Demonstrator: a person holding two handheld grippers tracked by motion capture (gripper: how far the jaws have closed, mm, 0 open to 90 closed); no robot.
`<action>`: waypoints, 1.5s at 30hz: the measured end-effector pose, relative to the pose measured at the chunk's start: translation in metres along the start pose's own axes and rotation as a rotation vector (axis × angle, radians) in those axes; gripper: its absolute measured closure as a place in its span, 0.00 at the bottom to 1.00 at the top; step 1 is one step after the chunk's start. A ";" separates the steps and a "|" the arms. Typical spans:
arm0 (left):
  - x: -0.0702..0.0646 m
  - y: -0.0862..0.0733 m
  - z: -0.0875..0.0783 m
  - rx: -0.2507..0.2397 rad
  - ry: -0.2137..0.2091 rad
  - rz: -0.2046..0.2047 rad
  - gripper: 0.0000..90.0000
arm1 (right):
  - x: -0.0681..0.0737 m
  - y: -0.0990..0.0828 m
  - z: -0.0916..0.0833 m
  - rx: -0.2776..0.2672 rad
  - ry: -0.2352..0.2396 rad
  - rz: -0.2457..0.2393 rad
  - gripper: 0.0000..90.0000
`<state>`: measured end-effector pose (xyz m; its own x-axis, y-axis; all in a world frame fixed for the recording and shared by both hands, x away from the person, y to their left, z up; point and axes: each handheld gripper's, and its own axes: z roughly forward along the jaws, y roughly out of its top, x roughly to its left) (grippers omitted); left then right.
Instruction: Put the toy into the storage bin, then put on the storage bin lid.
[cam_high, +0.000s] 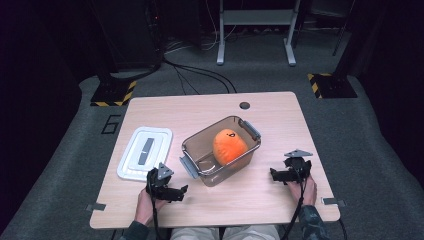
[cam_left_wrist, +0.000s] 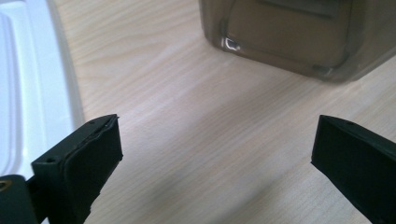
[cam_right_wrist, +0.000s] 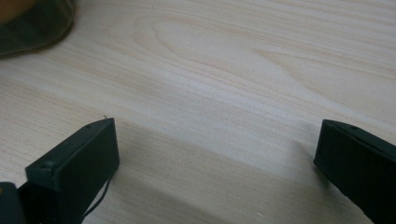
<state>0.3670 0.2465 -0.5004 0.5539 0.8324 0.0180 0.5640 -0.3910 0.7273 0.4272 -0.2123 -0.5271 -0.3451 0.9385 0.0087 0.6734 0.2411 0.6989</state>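
**Lab, set up for recording**

Small wooden table alone on grey carpet. Yellow-and-black hazard tape on stand feet at both far corners. Loose cables across the floor. White metal frame behind, dark surroundings, no home furnishings.

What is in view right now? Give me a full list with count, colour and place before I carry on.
Table: one, light wood, centre of the high view.
Bin: one, clear brown-tinted plastic with grey handles, mid-table, open on top.
Plush toy: one, orange, inside the bin.
Lid: one, white with a grey centre strip, flat on the table to the left of the bin.
Table hole: one, dark, near the far edge.
Floor stands: two, black with yellow-black stripes, beyond the table's far corners.
Left gripper: one, black, open over bare table between lid and bin.
Right gripper: one, black, open over bare table to the right of the bin.
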 end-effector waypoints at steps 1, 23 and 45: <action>0.002 0.001 -0.003 -0.002 0.000 -0.007 0.02 | 0.000 0.000 0.000 -0.001 0.003 -0.002 0.00; 0.044 0.021 -0.022 -0.016 0.069 -0.054 0.01 | -0.001 -0.001 0.000 -0.012 0.006 -0.011 0.00; 0.124 0.039 0.009 0.048 0.189 -0.204 0.00 | -0.002 -0.002 0.000 -0.013 0.010 -0.016 0.00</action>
<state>0.4630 0.3310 -0.4764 0.3045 0.9525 0.0057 0.6827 -0.2224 0.6960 0.4265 -0.2143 -0.5280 -0.3619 0.9322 0.0046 0.6595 0.2526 0.7080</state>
